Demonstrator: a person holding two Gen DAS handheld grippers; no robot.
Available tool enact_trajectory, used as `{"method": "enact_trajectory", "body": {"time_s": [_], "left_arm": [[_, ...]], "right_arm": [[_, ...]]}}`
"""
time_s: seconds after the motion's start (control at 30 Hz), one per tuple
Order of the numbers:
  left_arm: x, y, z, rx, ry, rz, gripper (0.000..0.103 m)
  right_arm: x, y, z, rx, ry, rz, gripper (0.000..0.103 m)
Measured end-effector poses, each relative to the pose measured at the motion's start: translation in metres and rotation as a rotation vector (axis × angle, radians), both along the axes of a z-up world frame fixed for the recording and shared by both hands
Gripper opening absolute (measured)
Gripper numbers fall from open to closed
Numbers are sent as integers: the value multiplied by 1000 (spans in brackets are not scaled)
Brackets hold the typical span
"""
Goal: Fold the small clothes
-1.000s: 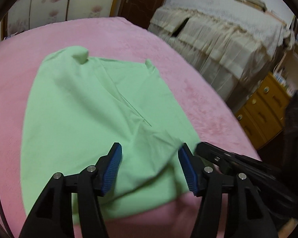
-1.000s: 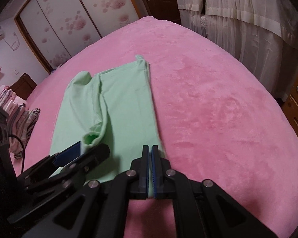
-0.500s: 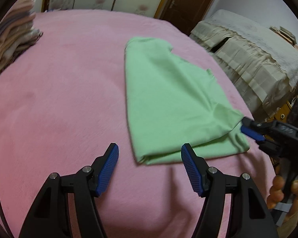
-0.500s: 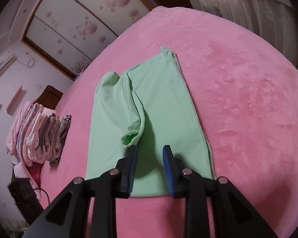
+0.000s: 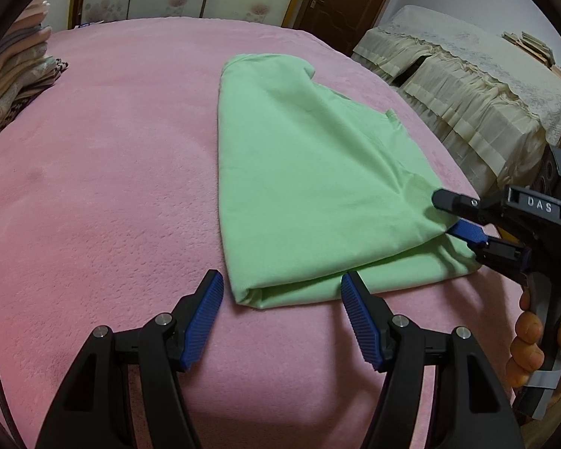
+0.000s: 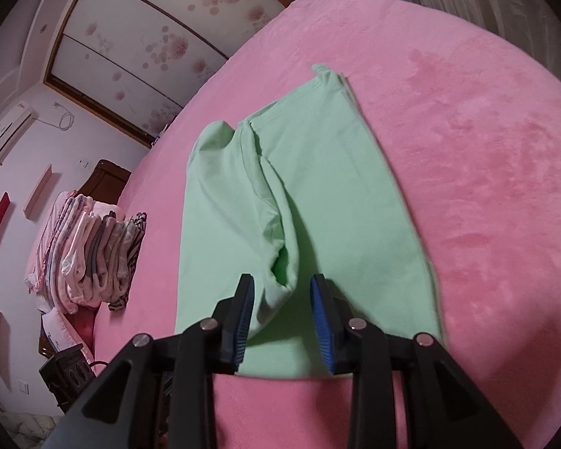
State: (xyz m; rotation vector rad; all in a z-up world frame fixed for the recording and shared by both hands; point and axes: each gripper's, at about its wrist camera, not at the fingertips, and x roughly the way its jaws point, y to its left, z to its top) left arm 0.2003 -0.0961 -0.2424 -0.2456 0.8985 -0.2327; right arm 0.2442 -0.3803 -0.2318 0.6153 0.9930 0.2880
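On the far left of the left wrist view, a stack of folded clothes point(image 5: 15, 78) is seen at the edge of a pink blanket point(image 5: 104, 172) that covers the whole bed. Near the bottom of that view the left gripper point(image 5: 282, 310) is held with its jaws spread wide and empty, just short of the near folded corner of the green garment point(image 5: 310, 187); a second ago it was over the cloth itself, so it has been drawn back and to the left. The garment is laid in the middle of the blanket, doubled lengthwise, with a loose rumpled ridge along its centre. In the right wrist view the right gripper point(image 6: 282, 312) is shown with its jaws parted around a raised tuck of the near hem, not pinching it; a second ago these jaws were clenched, so the cloth has been let go. This is judged to mean that one lengthwise fold is finished and that a crosswise fold is yet to be made. To the right, a cream covered table point(image 5: 478, 75) is seen beyond the bed.
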Motion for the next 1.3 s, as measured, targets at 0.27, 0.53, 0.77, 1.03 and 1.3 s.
{"method": "enact_trajectory", "body": {"time_s": [0.27,0.53,0.77,1.03,1.3], "left_arm": [[5,-6,-5,51,30,39,64],[3,-8,-5,62,29,50,64],[2,-2,-3,49,35,68,64],[1,10,-1,-3,33,105,64],[-4,9,0,27,61,91,64]], "right_arm": [[-9,17,42,-225,-146,39,4],[-55,-19,35,-361,-141,-92,4],[-60,-38,2,-208,-44,-140,6],[-78,-68,4,-80,-21,-201,21],[-81,-74,9,-154,-16,-255,21]]}}
